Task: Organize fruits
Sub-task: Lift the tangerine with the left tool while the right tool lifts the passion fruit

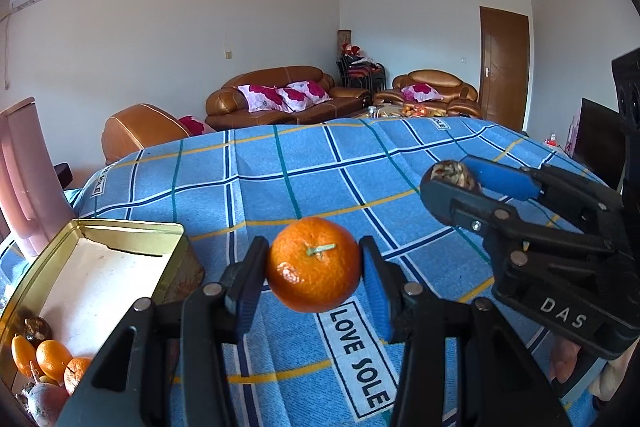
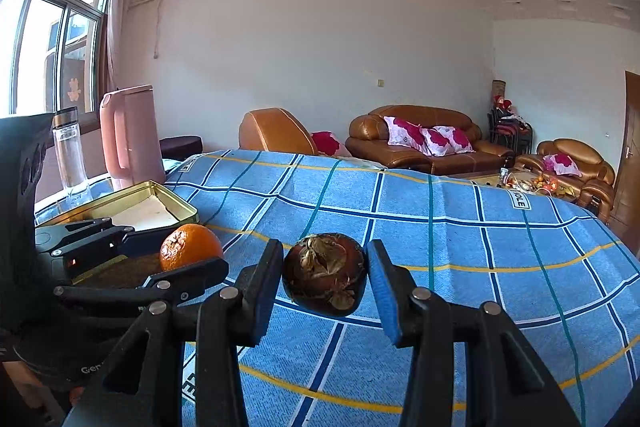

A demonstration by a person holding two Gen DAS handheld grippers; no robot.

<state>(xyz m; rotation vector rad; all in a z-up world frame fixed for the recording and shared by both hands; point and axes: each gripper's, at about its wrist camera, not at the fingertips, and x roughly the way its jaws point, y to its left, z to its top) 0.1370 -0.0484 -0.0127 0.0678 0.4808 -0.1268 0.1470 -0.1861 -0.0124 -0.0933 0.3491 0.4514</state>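
Fruit sits in each tool, both raised above the counter (image 1: 304, 171) with its blue checked cloth. Left tool (image 1: 314, 263): its 2 blue pads press the flanks of an orange mandarin (image 1: 313, 264), stem facing the camera, so it is clamped on that fruit. Right tool (image 2: 325, 277): its pads grip a dark brown mangosteen (image 2: 325, 274), dry calyx toward the lens. Taking the gold tin (image 1: 132, 227) as landmark, the mandarin hangs just to its right, and the mangosteen is farther right again, beyond the mandarin. Inside the tin, at its near left corner, lie 3 more oranges (image 1: 52, 359) and another dark fruit (image 1: 38, 331); its white lining is bare beyond them. Behind the tin stand a pink kettle (image 2: 130, 135) and a clear bottle (image 2: 70, 151).
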